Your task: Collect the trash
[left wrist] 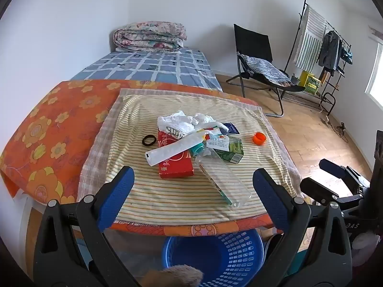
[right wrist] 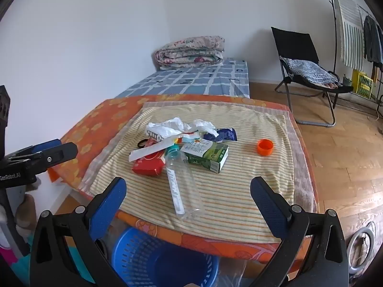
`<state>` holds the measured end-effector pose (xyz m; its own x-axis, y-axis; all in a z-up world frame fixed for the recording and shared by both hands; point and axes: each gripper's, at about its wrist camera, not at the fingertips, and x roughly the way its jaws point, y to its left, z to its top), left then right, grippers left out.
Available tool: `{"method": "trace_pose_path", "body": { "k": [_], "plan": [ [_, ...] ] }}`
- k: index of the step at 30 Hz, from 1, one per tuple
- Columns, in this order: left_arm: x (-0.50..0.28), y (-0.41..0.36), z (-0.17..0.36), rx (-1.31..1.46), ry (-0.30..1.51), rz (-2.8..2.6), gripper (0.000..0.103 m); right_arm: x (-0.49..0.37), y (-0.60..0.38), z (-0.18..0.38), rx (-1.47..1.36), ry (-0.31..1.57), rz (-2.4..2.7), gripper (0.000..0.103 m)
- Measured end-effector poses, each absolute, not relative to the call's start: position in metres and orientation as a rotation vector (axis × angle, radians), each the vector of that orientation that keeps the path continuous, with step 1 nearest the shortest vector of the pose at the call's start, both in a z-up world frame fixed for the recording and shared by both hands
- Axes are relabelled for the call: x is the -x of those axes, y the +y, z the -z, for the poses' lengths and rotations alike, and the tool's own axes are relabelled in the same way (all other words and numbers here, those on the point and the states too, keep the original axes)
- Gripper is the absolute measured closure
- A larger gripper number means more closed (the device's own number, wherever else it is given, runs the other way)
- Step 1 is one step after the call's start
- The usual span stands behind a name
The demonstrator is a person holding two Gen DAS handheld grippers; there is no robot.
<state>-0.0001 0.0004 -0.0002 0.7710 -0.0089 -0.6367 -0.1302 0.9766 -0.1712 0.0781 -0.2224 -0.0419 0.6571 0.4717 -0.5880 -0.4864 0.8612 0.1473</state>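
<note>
Both tongs, left (left wrist: 193, 183) and right (right wrist: 188, 192), spread wide, empty, hovering short of table (right wrist: 239, 251) near edge. Blue basket (right wrist: 165, 260) on floor below that edge, mouth open. We judge clear bottle (right wrist: 183, 183) best first pick: nearest, lying lengthwise toward us; clamp across its body. Behind: red box (left wrist: 176, 165), green carton (right wrist: 207, 156), crumpled bags, orange cap (right wrist: 265, 147) apart on the right. Right side open floor; bed beyond.

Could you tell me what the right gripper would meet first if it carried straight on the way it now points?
Most likely the clear plastic bottle, which lies between the open fingers of the right gripper on the striped cloth. Depth is uncertain; nothing seems nearer.
</note>
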Motion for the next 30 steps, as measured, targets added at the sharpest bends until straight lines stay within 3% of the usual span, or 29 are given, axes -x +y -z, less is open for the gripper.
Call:
{"method": "trace_pose_path", "body": {
  "k": [30],
  "plan": [
    [-0.005, 0.0, 0.021, 0.218, 0.723, -0.069, 0.002, -0.083, -0.219, 0.053, 0.022, 0.72, -0.562, 0.0]
  ]
}}
